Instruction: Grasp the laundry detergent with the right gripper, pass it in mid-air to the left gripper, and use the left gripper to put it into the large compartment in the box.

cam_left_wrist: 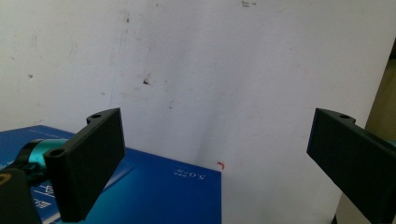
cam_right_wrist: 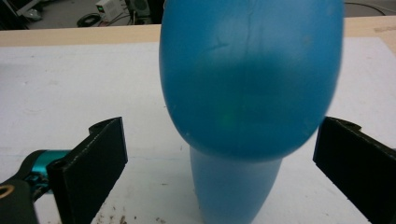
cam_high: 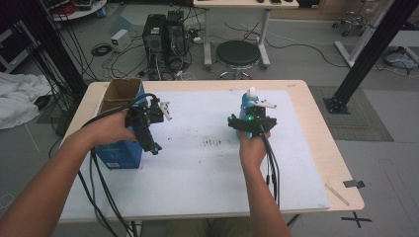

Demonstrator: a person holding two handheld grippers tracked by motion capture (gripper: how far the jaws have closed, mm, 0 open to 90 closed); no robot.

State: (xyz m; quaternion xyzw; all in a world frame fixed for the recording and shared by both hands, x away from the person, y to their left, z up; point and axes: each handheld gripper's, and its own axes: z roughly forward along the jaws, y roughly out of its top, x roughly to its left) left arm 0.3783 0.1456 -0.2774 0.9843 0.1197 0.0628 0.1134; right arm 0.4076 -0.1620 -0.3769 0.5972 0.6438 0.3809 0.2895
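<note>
At two o'clock on the white mat point(cam_high: 197, 163), the blue bottle point(cam_high: 248, 109) stands upright on its narrow end, and I bring my right gripper point(cam_high: 252, 123) level with its bulge, jaws spread to either side without touching, ready to close. My left gripper point(cam_high: 148, 118) waits released over the blue carton point(cam_high: 118, 153) at nine o'clock, clear of the reach.

Pale wooden table point(cam_high: 316, 123) under a white mat point(cam_high: 197, 168), bearing blue bottle point(cam_high: 247, 106) and open blue box point(cam_high: 118, 150)
</note>
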